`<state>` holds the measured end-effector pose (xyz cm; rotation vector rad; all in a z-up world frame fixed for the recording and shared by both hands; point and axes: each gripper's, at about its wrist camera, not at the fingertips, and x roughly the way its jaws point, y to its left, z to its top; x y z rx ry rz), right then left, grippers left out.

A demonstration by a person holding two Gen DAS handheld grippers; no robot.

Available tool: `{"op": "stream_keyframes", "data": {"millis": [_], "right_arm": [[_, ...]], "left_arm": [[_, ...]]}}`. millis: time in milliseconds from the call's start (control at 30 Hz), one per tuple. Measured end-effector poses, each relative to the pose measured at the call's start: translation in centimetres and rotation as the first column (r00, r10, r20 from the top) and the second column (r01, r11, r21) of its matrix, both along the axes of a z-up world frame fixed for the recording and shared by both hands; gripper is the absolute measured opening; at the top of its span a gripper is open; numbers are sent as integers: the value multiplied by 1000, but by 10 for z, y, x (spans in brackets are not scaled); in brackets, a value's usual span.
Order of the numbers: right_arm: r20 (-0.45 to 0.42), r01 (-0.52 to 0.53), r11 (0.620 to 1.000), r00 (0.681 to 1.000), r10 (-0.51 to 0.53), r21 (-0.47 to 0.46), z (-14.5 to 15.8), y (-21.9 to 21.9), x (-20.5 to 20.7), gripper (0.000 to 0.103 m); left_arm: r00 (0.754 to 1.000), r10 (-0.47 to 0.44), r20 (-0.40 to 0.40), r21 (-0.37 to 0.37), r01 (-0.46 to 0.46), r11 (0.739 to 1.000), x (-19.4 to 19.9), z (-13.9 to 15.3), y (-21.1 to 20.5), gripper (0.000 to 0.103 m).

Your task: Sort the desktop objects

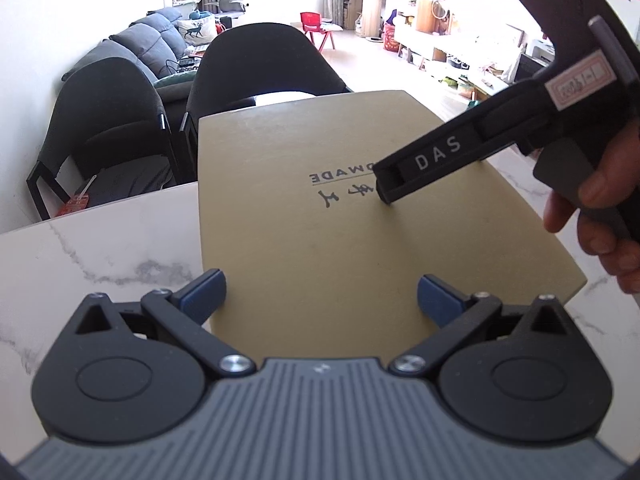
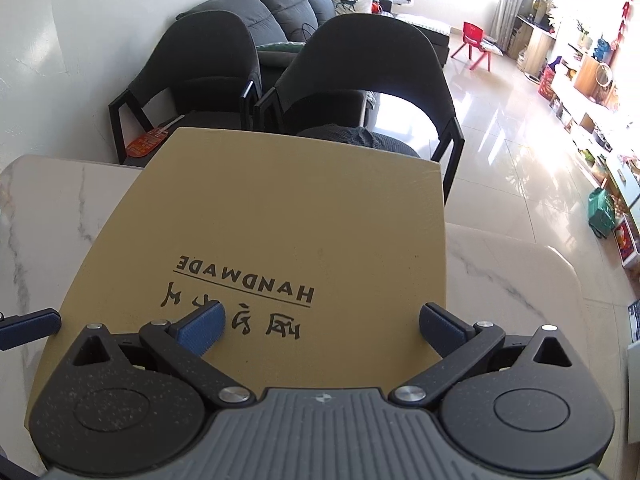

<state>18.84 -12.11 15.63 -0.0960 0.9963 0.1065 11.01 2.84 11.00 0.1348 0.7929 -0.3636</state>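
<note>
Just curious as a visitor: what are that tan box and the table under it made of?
The box looks like kraft cardboard: matte tan, black printed lettering, no shine. The table looks like marble or a marble-look slab: glossy white with grey veins; the pictures cannot settle which.

1. Kraft box point(image 2: 280, 220): matt tan cardboard, smooth, black print.
2. Table point(image 1: 80, 248): glossy white marble-look top, grey veining.
3. Left gripper point(image 1: 320, 296): matt black plastic, ribbed blue pads, bright metal screws.
4. Chairs point(image 2: 360, 68): dark woven cloth.
5. Floor point(image 2: 500, 120): glossy tile.
</note>
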Motion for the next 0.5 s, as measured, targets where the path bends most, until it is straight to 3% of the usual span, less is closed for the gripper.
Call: {"op": "stream_keyframes", "data": {"millis": [100, 233, 333, 500], "right_arm": [[-14, 64, 997, 998, -65, -52, 13, 5, -9, 102], [87, 122, 987, 990, -113, -104, 48, 14, -39, 103], [138, 157, 982, 980, -142, -105, 83, 19, -60, 103], [148, 200, 977, 971, -188, -75, 132, 19, -80, 103]], "left_arm": [[1000, -7, -27, 3, 7, 1000, 2, 3, 4, 103], [995, 44, -88, -21, -45, 999, 0, 16, 17, 103], [997, 69, -39, -20, -70, 997, -13, 45, 26, 103], [991, 129, 40, -14, -129, 992, -30, 97, 34, 103]]}}
